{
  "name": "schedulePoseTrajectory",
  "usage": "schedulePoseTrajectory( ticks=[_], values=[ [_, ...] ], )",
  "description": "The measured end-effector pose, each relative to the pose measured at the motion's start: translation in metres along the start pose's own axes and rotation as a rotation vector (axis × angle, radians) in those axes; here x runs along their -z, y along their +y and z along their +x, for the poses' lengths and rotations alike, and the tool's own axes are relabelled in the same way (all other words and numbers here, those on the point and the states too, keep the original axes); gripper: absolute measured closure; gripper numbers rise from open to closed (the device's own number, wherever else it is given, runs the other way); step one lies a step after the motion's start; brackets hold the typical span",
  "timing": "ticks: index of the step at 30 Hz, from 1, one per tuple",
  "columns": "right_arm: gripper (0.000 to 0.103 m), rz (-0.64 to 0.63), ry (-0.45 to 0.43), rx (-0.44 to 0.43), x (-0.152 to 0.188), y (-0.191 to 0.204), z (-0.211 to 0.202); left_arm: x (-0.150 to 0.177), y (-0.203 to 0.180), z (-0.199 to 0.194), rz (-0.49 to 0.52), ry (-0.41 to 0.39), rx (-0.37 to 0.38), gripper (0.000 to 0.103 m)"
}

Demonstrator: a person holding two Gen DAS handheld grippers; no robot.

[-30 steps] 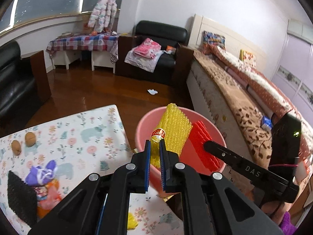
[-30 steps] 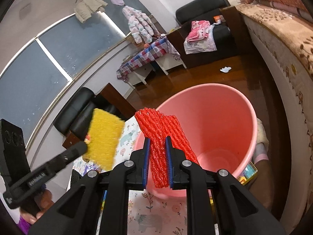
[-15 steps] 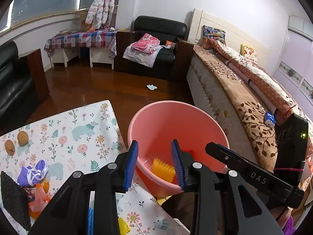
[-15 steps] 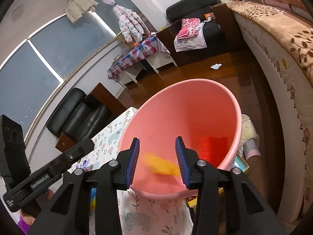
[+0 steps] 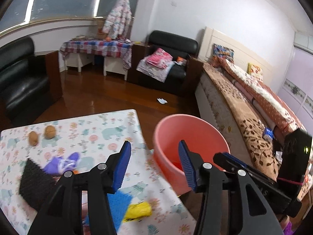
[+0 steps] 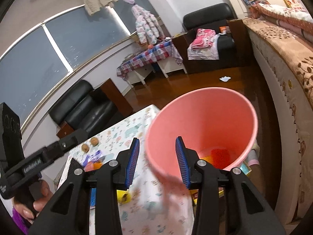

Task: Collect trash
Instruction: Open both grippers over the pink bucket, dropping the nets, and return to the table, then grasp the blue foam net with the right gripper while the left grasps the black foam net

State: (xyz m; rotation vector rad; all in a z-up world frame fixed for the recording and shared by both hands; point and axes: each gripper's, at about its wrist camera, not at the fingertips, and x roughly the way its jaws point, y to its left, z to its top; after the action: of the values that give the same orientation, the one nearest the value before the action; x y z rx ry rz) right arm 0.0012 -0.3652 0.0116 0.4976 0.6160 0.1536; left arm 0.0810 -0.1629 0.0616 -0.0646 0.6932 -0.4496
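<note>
Left gripper (image 5: 154, 162) jaws were opening, nothing between; right gripper (image 6: 157, 161) gaped, empty. Red piece (image 6: 220, 154) and yellow piece (image 6: 205, 159) lay at pink bucket (image 6: 252, 117) bottom, right of table (image 5: 93, 133).

Even indoor light against dark windows, with motion blur over the near tabletop and fisheye bending at black-vignetted edges.

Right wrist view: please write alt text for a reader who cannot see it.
The right gripper hangs open and empty over the near rim of a pink bucket, with a red piece and a yellow piece of trash at its bottom. Left of it is a floral-print table holding two walnuts.
</note>
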Motion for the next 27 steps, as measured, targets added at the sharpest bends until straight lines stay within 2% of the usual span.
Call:
schedulePoseTrajectory(
  ticks=[9,14,20,27],
  values=[
    [0.064,-0.109,0.069,-0.092,0.033,0.062,-0.006,0.019,0.057,-0.072,-0.066,-0.083,-0.121,0.053],
    [0.064,-0.162,0.103,-0.13,0.055,0.092,-0.01,0.032,0.083,-0.101,-0.112,-0.104,-0.162,0.053],
    [0.064,-0.189,0.169,-0.155,0.078,0.108,-0.014,0.056,0.105,-0.126,-0.153,-0.108,-0.207,0.053],
    [0.064,-0.234,0.192,-0.154,0.093,0.12,-0.025,0.079,0.121,-0.142,-0.195,-0.096,-0.248,0.053]
  ],
)
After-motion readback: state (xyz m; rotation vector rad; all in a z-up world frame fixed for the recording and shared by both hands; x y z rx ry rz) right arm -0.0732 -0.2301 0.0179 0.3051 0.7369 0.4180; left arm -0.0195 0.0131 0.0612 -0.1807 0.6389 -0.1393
